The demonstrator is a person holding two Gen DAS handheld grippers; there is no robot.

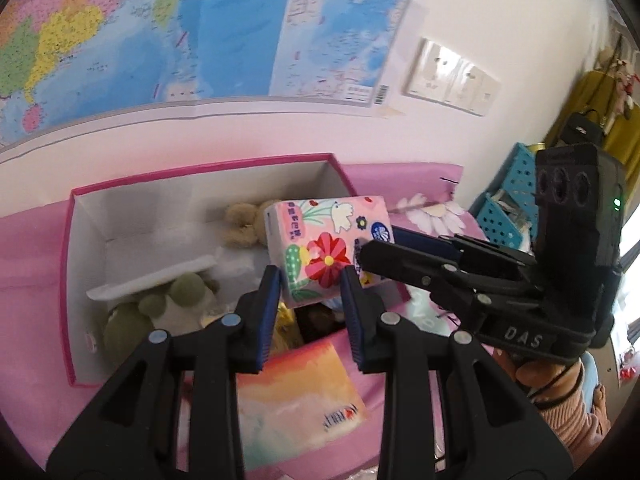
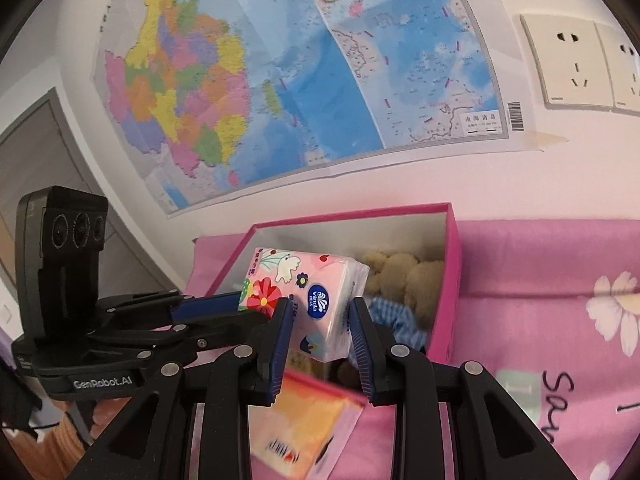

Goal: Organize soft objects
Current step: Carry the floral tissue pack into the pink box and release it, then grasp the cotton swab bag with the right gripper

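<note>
Gripping the floral tissue pack [image 1: 320,248] between both closed hand-held grippers, left [image 1: 310,312] and right [image 2: 322,340], it is best kept level and lowered into the pink box [image 2: 452,280] beside the plush toys [image 2: 404,276].

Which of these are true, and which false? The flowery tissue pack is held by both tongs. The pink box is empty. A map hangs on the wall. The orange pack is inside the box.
1. The flowery tissue pack is held by both the left tongs and the right tongs: true.
2. The pink box is empty: false, soft toys lie inside.
3. A map hangs on the wall: true.
4. The orange pack is inside the box: false, it lies outside, in front.
</note>
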